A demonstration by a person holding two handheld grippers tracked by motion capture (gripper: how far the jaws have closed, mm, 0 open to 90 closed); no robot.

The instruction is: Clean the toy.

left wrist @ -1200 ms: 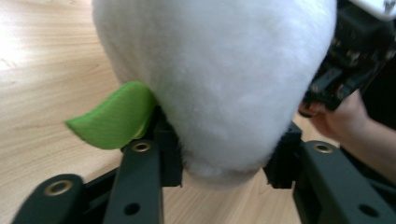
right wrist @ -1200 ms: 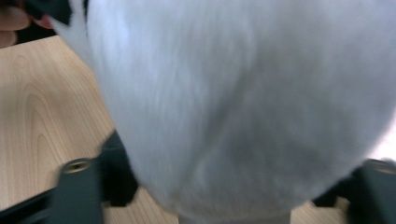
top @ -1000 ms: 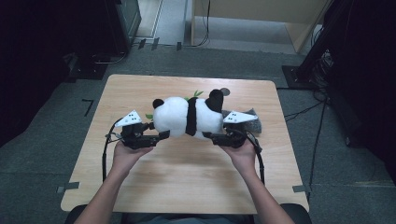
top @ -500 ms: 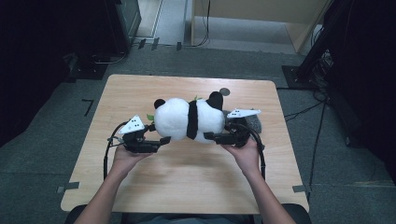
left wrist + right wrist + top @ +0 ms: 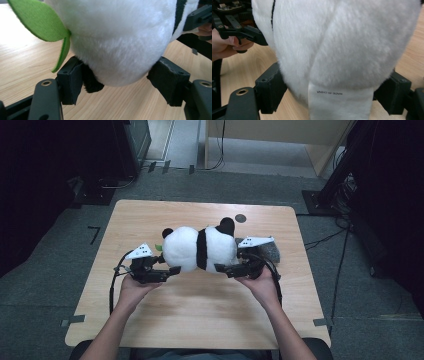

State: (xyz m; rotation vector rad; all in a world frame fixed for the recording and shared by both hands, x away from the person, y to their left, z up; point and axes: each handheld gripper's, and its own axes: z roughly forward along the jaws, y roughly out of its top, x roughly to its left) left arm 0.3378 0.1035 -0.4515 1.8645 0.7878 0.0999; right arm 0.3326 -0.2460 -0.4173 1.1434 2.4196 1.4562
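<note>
A white and black panda plush (image 5: 200, 247) lies across the middle of the wooden table (image 5: 200, 320), a green felt leaf (image 5: 42, 22) at its head end. My left gripper (image 5: 172, 269) comes in from the left. Its jaws have just been closing, and its pads (image 5: 71, 83) press the head's lower sides and a black ear. My right gripper (image 5: 222, 268) is at the plush's rear (image 5: 337, 37), where a white label (image 5: 337, 102) hangs. Its jaws have just been opening, and the plush sits between pads that only brush the fur.
A grey furry object (image 5: 270, 251) lies behind the right hand. A black dot (image 5: 240, 218) marks the table's far side. Bare wood stretches toward the person. Dark cabinets and cables stand on the floor beyond the table.
The panda plush has settled slightly lower and nearer the person. Both hands stay about where they were.
</note>
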